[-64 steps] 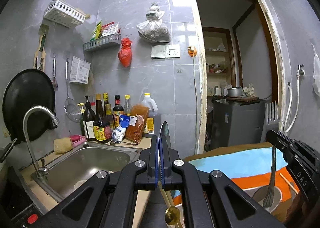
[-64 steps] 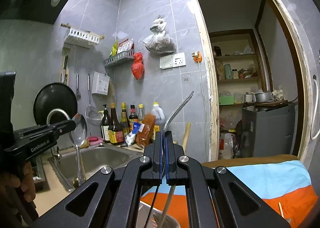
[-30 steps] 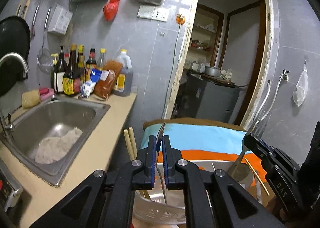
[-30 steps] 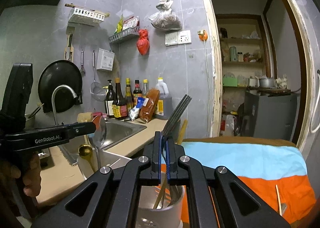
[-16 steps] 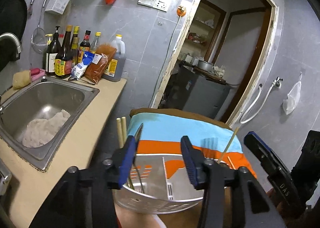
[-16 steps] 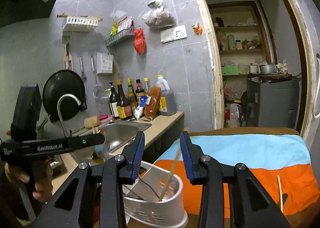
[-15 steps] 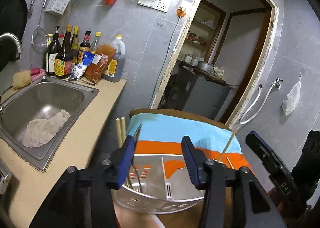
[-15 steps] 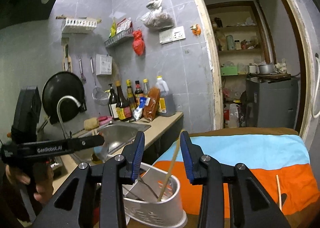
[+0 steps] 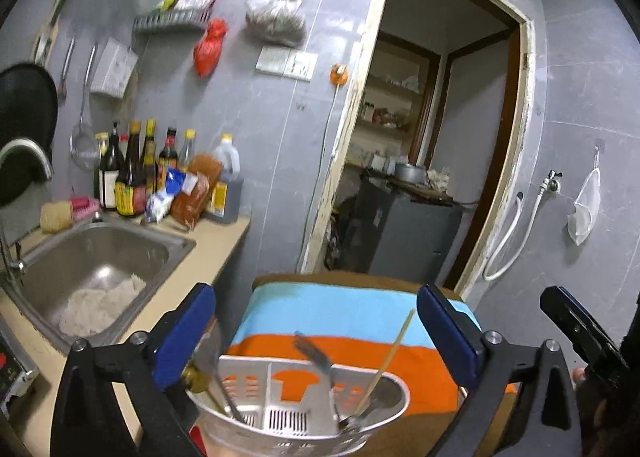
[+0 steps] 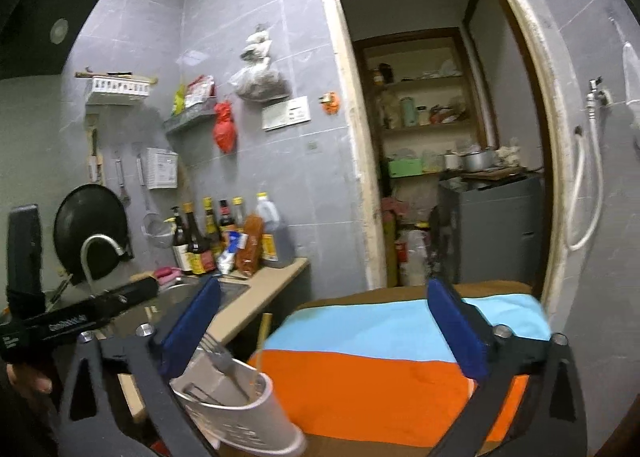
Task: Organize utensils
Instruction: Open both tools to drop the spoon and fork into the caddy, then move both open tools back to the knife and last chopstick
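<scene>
A white slotted utensil holder (image 9: pixel 296 423) stands below my left gripper (image 9: pixel 316 331), which is wide open and empty above it. In the holder are a spoon (image 9: pixel 208 353), a fork (image 9: pixel 316 355) and a chopstick (image 9: pixel 386 361). The holder also shows in the right wrist view (image 10: pixel 236 417), low left, with the fork (image 10: pixel 222 361) and chopstick (image 10: pixel 262 341) in it. My right gripper (image 10: pixel 324 327) is wide open and empty, above and right of the holder. The right gripper's body shows at the right edge of the left wrist view (image 9: pixel 580 333).
The holder stands by a blue and orange cloth (image 10: pixel 380 369). A steel sink (image 9: pixel 92 257) with a rag lies left, bottles (image 9: pixel 136 177) behind it on the counter (image 9: pixel 216 241). An open doorway (image 10: pixel 440 137) lies ahead.
Both grippers have opened fully and lifted away. The spoon and the fork that they held now stand in the holder.
</scene>
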{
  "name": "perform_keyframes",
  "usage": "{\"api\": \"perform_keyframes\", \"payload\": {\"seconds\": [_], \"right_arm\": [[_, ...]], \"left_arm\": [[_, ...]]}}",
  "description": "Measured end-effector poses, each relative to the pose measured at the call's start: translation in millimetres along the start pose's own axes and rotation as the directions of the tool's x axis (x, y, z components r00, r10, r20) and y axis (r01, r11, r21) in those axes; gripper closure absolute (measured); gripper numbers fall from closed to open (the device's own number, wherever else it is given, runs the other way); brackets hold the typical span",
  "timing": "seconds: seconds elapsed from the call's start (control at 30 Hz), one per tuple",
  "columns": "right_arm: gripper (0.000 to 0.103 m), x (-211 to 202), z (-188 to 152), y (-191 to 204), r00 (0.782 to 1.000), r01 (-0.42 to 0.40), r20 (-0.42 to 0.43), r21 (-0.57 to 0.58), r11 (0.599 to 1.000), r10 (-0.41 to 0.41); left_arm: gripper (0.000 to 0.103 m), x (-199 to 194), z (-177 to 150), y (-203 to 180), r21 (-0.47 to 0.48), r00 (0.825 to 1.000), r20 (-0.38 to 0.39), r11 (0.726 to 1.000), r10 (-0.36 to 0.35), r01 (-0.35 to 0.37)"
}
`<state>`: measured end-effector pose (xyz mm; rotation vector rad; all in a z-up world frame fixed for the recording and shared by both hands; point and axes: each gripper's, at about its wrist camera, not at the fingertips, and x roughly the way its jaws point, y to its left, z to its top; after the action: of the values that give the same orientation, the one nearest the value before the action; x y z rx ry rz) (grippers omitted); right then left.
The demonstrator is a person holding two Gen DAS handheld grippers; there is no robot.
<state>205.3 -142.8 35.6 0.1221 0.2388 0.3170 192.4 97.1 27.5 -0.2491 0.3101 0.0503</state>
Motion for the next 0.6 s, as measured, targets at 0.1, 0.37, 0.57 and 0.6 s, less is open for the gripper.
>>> {"api": "perform_keyframes", "payload": {"seconds": [0.1,0.37,0.57,0.6], "right_arm": [[0.001,-11.3,4.3,-14.4,0.999,0.040,0.011,-0.005,0.999,-0.040],[0.001,-37.4,13.8,-56.3,0.992,0.123,0.023,-0.014,0.992,-0.122],[0.001,-50.3,14.9,-99.7,0.983,0.181,0.010,-0.003,0.983,-0.181],[0.001,-50.5,14.8,-105.2,0.982,0.188,0.006,-0.001,0.982,-0.188]], "left_arm": [[0.001,-3.9,-1.4,-20.7,0.026,1.000,0.030,1.000,0.005,-0.006],[0.001,-1.4,-14.8,-74.2,0.080,0.999,0.046,0.997,-0.026,0.023],[0.001,4.5,-31.5,-114.8,0.127,0.998,0.016,0.990,-0.066,0.063],[0.001,6.4,-34.1,-119.1,0.135,0.998,0.010,0.989,-0.069,0.067]]}}
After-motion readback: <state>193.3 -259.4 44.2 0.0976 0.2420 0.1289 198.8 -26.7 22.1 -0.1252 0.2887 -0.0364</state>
